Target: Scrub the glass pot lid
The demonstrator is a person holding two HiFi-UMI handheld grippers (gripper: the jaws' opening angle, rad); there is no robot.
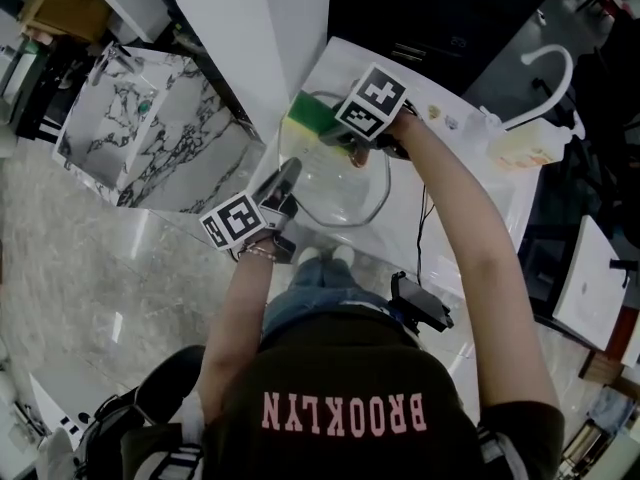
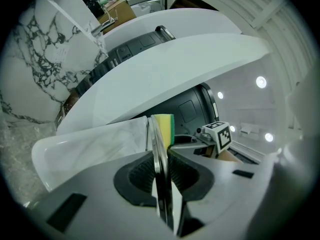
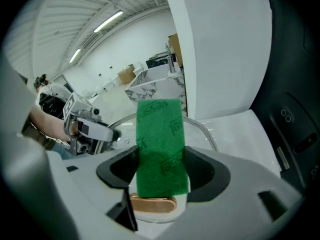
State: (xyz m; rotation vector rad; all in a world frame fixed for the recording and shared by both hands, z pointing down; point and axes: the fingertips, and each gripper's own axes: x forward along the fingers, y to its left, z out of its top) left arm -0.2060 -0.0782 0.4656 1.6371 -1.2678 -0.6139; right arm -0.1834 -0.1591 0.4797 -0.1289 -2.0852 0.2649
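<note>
Pinching round glass lid (image 1: 340, 193) at rim is L gripper (image 1: 287, 178); R gripper (image 1: 337, 138) squeezes scratchy green sponge (image 1: 308, 118).

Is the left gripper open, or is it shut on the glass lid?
Shut: the left gripper clamps the rim of the glass lid between its jaws.

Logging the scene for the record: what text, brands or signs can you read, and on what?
"BROOKLYN": pink letters on the person's dark shirt, upside down in the head view.
Green sponge face: printed brand marks, too distorted to read.
Marker cubes: square patterns only, no words.
</note>
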